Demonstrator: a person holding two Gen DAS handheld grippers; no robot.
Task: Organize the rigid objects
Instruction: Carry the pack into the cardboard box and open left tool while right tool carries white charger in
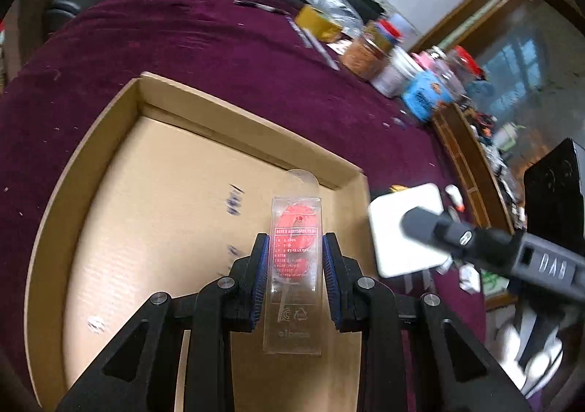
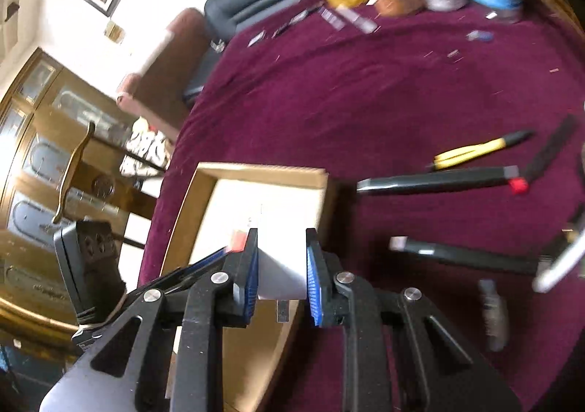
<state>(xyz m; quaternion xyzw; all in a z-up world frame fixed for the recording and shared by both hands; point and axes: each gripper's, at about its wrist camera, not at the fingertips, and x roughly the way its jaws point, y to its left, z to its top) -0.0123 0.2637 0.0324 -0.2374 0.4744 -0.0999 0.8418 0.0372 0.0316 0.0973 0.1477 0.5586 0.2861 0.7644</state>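
Left gripper [image 1: 295, 254]: jaws nearly closed, blue pads clamped on both long edges of a clear plastic case [image 1: 295, 265] with something red inside. The case runs lengthwise between the jaws and sticks out past the tips. Beneath and ahead of these jaws lies the shallow cardboard tray [image 1: 109, 170], its floor bare apart from a few ink marks. The tray sits on the maroon-covered worktop [image 1: 182, 46].

Right gripper [image 2: 281, 258]: jaws drawn close, pinching a flat white square object [image 2: 279, 276] between the pads; the left wrist view shows the same white slab [image 1: 406, 229] held at the gripper's tips, just off the tray's right edge. Right wrist view is motion-blurred.

To the right of the right jaws, on the worktop: a black bar with a red end [image 2: 438, 180], a yellow-and-black pen [image 2: 475, 150] beyond it, another black bar [image 2: 471, 254] nearer. Well ahead of both jaws, a cluster of jars and containers [image 1: 395, 57] stands at the far edge of the worktop.
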